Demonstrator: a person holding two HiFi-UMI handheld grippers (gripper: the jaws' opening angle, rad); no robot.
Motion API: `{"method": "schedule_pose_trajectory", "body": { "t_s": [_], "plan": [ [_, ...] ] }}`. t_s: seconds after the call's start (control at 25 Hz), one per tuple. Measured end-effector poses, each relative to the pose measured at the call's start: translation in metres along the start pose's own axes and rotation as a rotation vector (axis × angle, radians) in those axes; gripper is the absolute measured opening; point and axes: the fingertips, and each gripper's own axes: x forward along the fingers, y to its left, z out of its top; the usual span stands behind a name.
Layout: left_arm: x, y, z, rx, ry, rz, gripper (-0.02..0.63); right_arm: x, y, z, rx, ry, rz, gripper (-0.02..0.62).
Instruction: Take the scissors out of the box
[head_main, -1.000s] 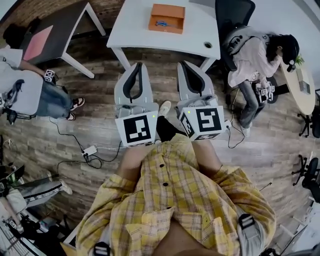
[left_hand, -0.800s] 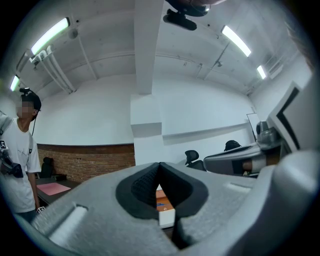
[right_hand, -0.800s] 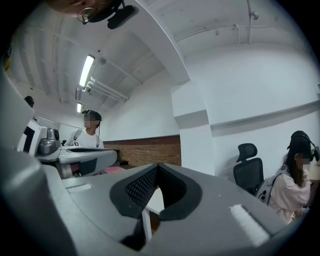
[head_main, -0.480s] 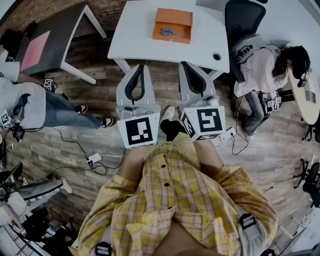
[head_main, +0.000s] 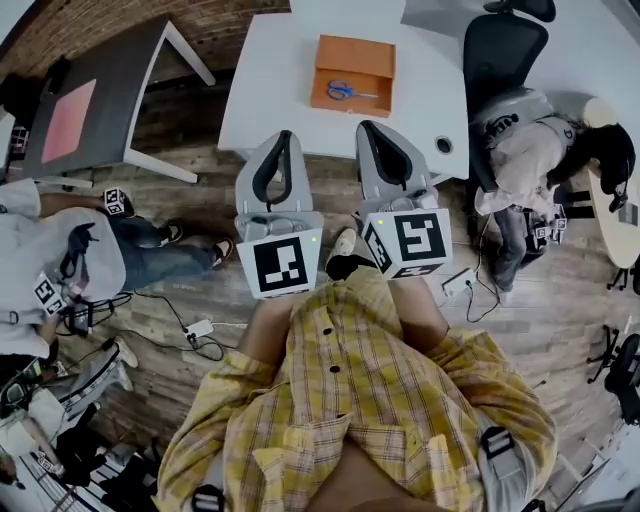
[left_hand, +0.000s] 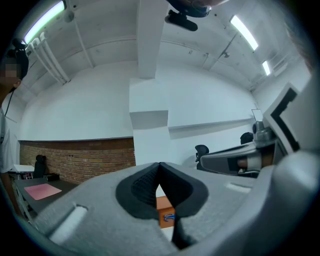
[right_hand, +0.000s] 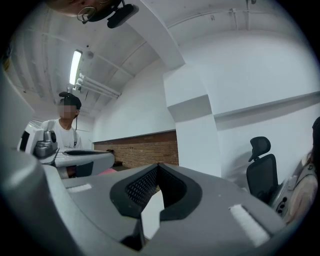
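My left gripper (head_main: 283, 138) and right gripper (head_main: 372, 128) wear matt grey plastic shells. Their pads (left_hand: 142, 186) are black with a fine ribbed grain. The table (head_main: 270, 80) top looks smooth and white, and the box (head_main: 358, 48) looks like matt orange card. The scissors (head_main: 342, 91) have blue, plastic-looking handles. The floor (head_main: 200, 270) is worn wood planking, my shirt (head_main: 360, 400) is checked yellow cloth, and the wall (left_hand: 85, 160) is rough brick.

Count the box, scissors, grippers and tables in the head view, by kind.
Box: 1
Scissors: 1
Grippers: 2, left gripper and right gripper
Tables: 2, white table and dark table
Total: 6
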Motion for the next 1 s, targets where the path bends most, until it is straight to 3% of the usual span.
{"method": "schedule_pose_trajectory", "body": {
  "t_s": [0.52,0.72,1.0],
  "plan": [
    [0.124,0.002,-0.014,-0.009,0.022,-0.034,0.0,0.094,-0.077,0.001,0.016,0.015,-0.029,0.005],
    [0.127,-0.006,-0.029,-0.014,0.02,-0.039,0.0,0.093,-0.082,-0.016,0.009,0.04,-0.024,0.003],
    [0.153,0.014,-0.038,-0.026,0.052,-0.055,0.0,0.124,-0.084,-0.022,0.01,0.072,-0.026,0.005]
  ]
}}
